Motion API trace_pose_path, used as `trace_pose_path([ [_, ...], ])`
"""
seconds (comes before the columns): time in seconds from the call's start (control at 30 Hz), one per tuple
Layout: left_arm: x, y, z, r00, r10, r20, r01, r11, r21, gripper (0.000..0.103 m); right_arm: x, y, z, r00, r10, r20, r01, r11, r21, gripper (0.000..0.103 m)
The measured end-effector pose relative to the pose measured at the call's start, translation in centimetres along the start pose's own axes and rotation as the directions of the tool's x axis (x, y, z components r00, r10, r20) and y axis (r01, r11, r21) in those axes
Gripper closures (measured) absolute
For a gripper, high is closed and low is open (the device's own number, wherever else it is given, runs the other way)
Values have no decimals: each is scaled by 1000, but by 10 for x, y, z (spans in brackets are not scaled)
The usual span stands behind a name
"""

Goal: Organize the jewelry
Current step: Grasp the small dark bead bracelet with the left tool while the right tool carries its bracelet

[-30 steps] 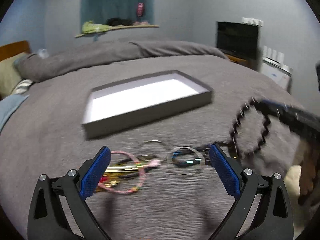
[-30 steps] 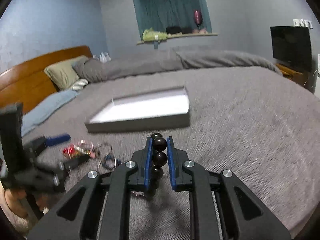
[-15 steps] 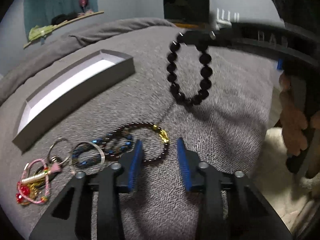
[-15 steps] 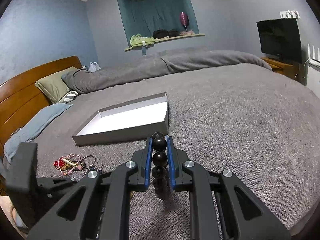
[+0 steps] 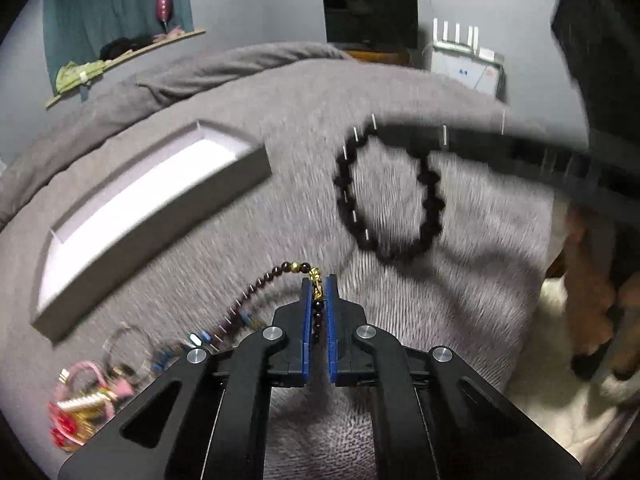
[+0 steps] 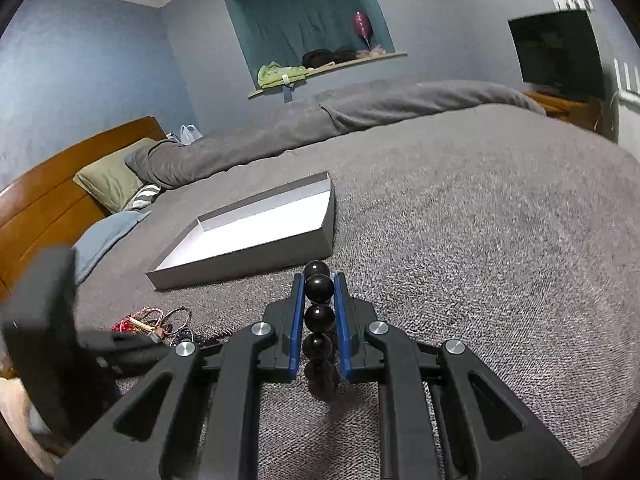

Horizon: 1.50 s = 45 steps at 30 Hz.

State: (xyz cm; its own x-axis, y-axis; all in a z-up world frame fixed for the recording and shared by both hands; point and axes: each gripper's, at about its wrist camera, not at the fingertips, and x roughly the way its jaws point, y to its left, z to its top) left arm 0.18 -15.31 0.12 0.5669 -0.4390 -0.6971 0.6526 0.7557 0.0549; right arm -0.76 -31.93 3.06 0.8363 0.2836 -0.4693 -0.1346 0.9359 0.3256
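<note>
My left gripper (image 5: 319, 280) is shut on a dark red bead bracelet with a gold charm (image 5: 276, 274), which trails down to the left toward the bed. My right gripper (image 6: 319, 280) is shut on a black bead bracelet (image 6: 319, 288); in the left wrist view that bracelet (image 5: 390, 196) hangs as a loop in the air from the right gripper (image 5: 404, 132). A shallow grey box with a white inside (image 5: 160, 216) lies on the grey bedspread, left of both grippers; it also shows in the right wrist view (image 6: 256, 236). More jewelry lies in a pile (image 5: 92, 392) at the lower left.
The jewelry pile (image 6: 156, 324) holds pink cord, red and gold pieces, metal rings and blue beads. Pillows and a wooden headboard (image 6: 48, 196) are at the far left. A TV (image 6: 560, 52) stands at the right. The bed edge is near the right hand (image 5: 592, 300).
My left gripper swung right from the pile, closed on the dark red bracelet and lifted it. My right gripper kept hold of the black bracelet and carried it higher.
</note>
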Motion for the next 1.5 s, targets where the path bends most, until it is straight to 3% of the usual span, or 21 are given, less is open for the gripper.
trace_pose_path([
  [0.27,-21,34,53,999,33,31,-30,996,-85,96,10,-12,-1,999,33,-31,-32,999,29,88],
  [0.7,-39,93,78,993,85,81,-68,978,-197,96,38,-1,19,996,21,-87,-18,999,36,88],
  [1.0,-48,129,84,985,122,118,-90,964,-249,96,51,14,53,998,7,-55,-6,1000,12,88],
  [1.2,-40,162,84,989,128,73,-101,950,-294,96,61,30,87,1000,-1,-9,1,1000,-7,88],
  [1.5,-34,191,81,980,194,34,-172,928,-330,96,88,45,117,1000,23,-11,-23,1000,-5,88],
])
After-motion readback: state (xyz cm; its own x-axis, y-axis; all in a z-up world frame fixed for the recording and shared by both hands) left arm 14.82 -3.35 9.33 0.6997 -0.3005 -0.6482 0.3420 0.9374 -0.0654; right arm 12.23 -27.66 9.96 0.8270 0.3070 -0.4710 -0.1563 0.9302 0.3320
